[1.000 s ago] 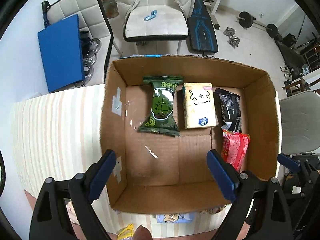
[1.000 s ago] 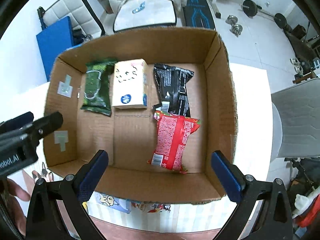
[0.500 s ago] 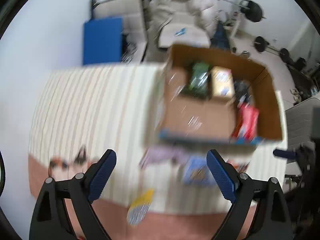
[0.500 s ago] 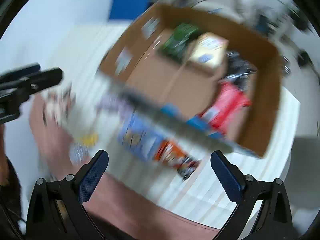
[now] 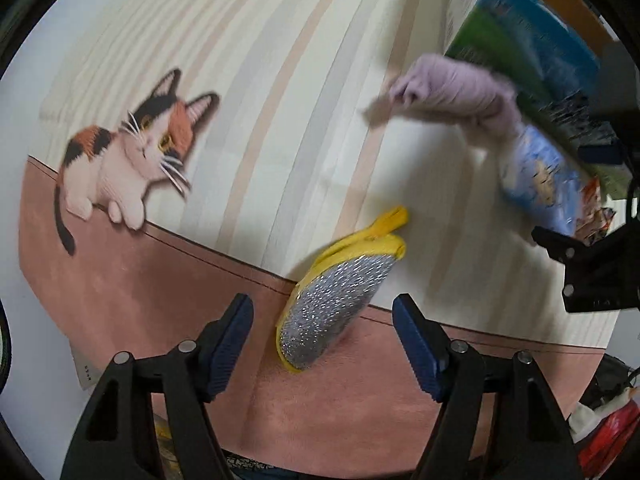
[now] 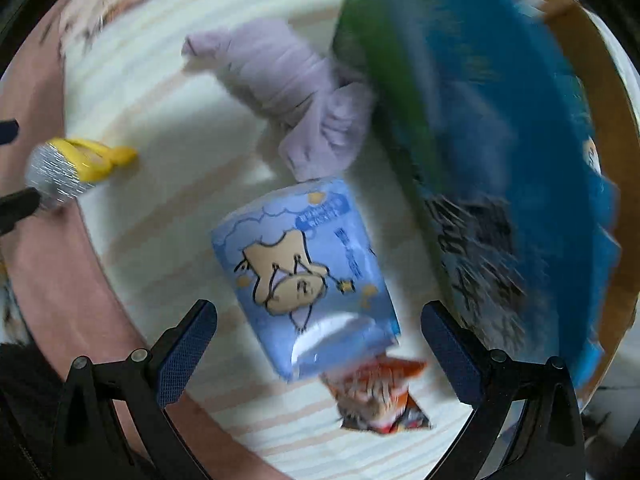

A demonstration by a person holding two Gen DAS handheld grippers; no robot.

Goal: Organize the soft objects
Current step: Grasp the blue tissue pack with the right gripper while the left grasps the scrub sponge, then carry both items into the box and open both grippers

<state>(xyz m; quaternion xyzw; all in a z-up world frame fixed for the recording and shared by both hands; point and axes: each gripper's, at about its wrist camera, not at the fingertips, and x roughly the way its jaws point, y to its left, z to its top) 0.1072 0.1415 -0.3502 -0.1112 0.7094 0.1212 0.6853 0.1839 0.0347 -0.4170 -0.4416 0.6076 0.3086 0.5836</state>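
Nearest the left gripper [image 5: 322, 346], whose jaws are spread wide with nothing between them, a yellow-edged scouring pad with a glittering silver face [image 5: 340, 296] is seen lying across the seam where the pink border of the striped cream cloth on the counter [image 5: 256, 92] begins. The pad sits just ahead of the gap between the jaws, so this is judged the step in hand for that side: the jaws should be lowered squarely over the pad's narrow width and closed gently, since the soft body will compress and the flat face may slide on the cloth.

The right gripper [image 6: 318, 344] is likewise held open and empty. Directly before it lies a light-blue soft pack printed with a cartoon bear [image 6: 304, 276], slightly askew, with a small orange snack packet [image 6: 376, 396] touching its near corner. The jaws should be aligned with the pack's shorter sides, and the orange packet should be kept out of the grip.

Further off, a crumpled lilac cloth [image 6: 296, 84] rests against the pack's far end, beside the blue-and-green printed wall of the cardboard box [image 6: 480, 128], which is blurred. Farthest to the left, a calico cat picture [image 5: 128, 156] is seen on the cloth.
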